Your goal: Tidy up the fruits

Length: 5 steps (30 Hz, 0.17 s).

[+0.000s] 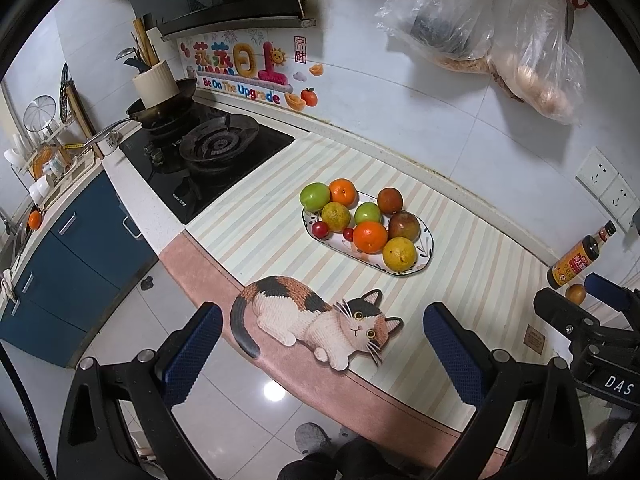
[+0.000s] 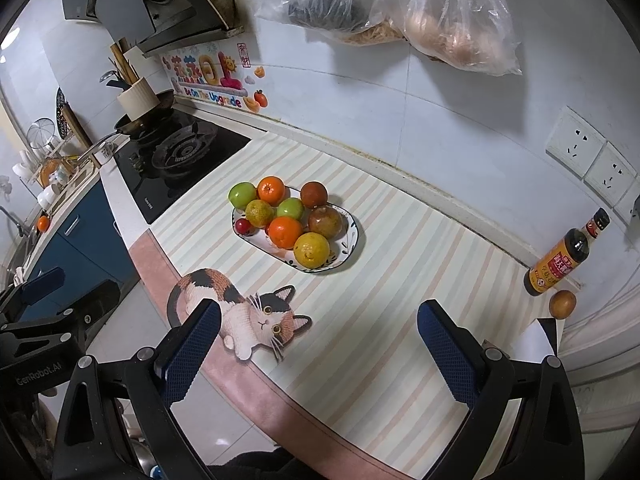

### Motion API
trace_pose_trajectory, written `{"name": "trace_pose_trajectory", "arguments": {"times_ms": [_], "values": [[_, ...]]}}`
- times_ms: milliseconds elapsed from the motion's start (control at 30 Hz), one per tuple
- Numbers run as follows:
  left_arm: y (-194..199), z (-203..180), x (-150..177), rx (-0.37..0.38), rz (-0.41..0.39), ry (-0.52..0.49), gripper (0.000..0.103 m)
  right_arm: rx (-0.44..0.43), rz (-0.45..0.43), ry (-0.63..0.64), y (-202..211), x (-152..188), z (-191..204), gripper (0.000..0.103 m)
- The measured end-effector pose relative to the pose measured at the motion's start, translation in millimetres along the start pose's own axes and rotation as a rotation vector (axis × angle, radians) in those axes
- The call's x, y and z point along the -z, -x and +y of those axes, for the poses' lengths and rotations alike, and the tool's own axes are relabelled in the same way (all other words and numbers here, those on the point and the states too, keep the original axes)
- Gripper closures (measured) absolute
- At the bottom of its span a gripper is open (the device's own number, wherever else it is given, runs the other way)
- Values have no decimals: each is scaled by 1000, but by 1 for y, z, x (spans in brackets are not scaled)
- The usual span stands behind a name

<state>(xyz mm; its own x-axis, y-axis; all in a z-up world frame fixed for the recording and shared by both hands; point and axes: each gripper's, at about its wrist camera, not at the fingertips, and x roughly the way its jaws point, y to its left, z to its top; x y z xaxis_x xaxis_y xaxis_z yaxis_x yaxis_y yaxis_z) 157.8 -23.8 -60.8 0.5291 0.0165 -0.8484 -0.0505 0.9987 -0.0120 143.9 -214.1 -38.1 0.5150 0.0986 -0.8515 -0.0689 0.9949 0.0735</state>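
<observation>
An oval patterned plate point(image 1: 427, 257) point(image 2: 352, 236) on the striped counter mat holds several fruits: oranges point(image 1: 370, 237) point(image 2: 285, 232), green fruits point(image 1: 314, 196) point(image 2: 242, 194), yellow-green citrus point(image 1: 399, 254) point(image 2: 311, 250), dark red-brown fruits point(image 1: 390, 200) point(image 2: 314, 194) and small red ones point(image 1: 320, 229) point(image 2: 242, 225). One small brown fruit point(image 1: 576, 293) point(image 2: 562, 304) lies apart at the right, by a sauce bottle point(image 1: 576, 258) point(image 2: 564, 254). My left gripper point(image 1: 322, 354) is open and empty, near the counter's front edge. My right gripper point(image 2: 318, 350) is open and empty, in front of the plate.
A cat-shaped mat point(image 1: 316, 316) point(image 2: 240, 312) lies at the counter's front edge. A gas hob point(image 1: 208, 152) point(image 2: 176, 156) with a pan is at the left. Plastic bags point(image 1: 500, 36) point(image 2: 420, 16) hang on the wall. Wall sockets point(image 2: 592, 160) are at the right.
</observation>
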Motion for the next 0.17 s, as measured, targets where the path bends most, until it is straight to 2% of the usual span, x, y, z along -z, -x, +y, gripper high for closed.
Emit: {"name": "trace_pose_trajectory", "arguments": {"times_ms": [167], "values": [[3,-1,1,4,-13,-3,0,-1,0,-6,1,2,-4,2]]}}
